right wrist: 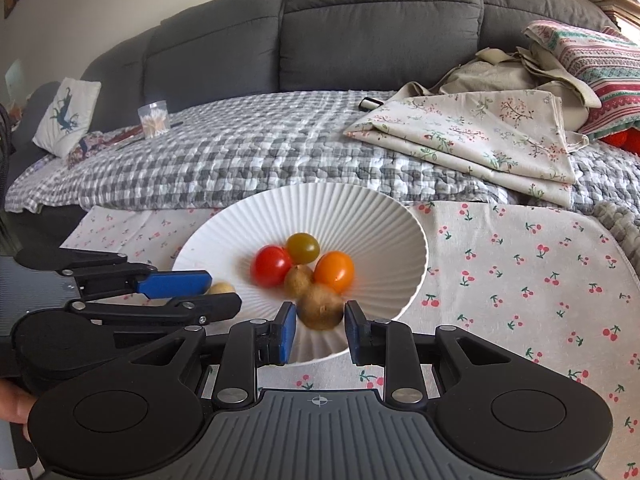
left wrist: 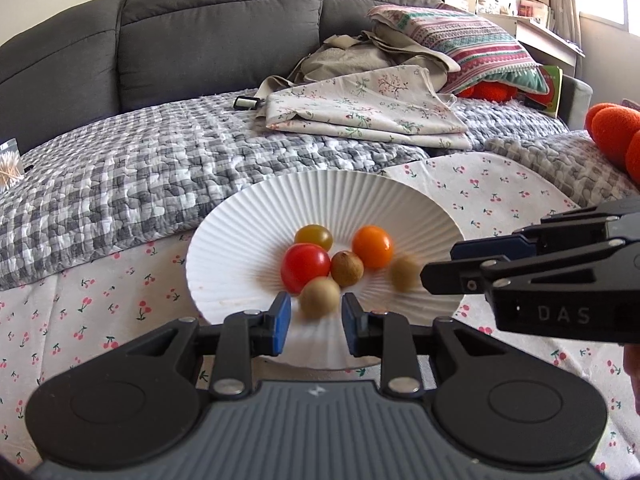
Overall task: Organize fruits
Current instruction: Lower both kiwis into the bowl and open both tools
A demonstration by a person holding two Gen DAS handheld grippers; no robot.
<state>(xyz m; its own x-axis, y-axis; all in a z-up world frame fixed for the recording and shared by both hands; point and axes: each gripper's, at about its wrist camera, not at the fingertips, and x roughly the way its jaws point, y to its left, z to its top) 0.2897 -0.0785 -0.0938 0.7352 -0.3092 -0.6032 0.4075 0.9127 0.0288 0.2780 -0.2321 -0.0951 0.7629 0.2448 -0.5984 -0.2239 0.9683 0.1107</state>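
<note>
A white ribbed plate (left wrist: 256, 216) (right wrist: 360, 216) on a cherry-print cloth holds a red tomato (left wrist: 304, 266) (right wrist: 271, 265), an orange tomato (left wrist: 372, 246) (right wrist: 334, 271), a green-yellow tomato (left wrist: 314, 236) (right wrist: 303, 247) and three brown longans. One longan (left wrist: 319, 297) lies blurred just beyond my open left gripper (left wrist: 316, 322). Another longan (right wrist: 322, 306) lies blurred between the tips of my open right gripper (right wrist: 320, 330). Neither gripper holds anything. The right gripper shows at the plate's right in the left wrist view (left wrist: 460, 268); the left gripper shows at the plate's left in the right wrist view (right wrist: 192, 292).
A grey sofa (left wrist: 200, 20) with a checked quilt (left wrist: 140, 168) lies behind the plate. Folded floral cloth (left wrist: 360, 108), a striped pillow (left wrist: 460, 48) and orange plush balls (left wrist: 612, 132) lie at the right. A toothpick box (right wrist: 154, 120) stands at the far left.
</note>
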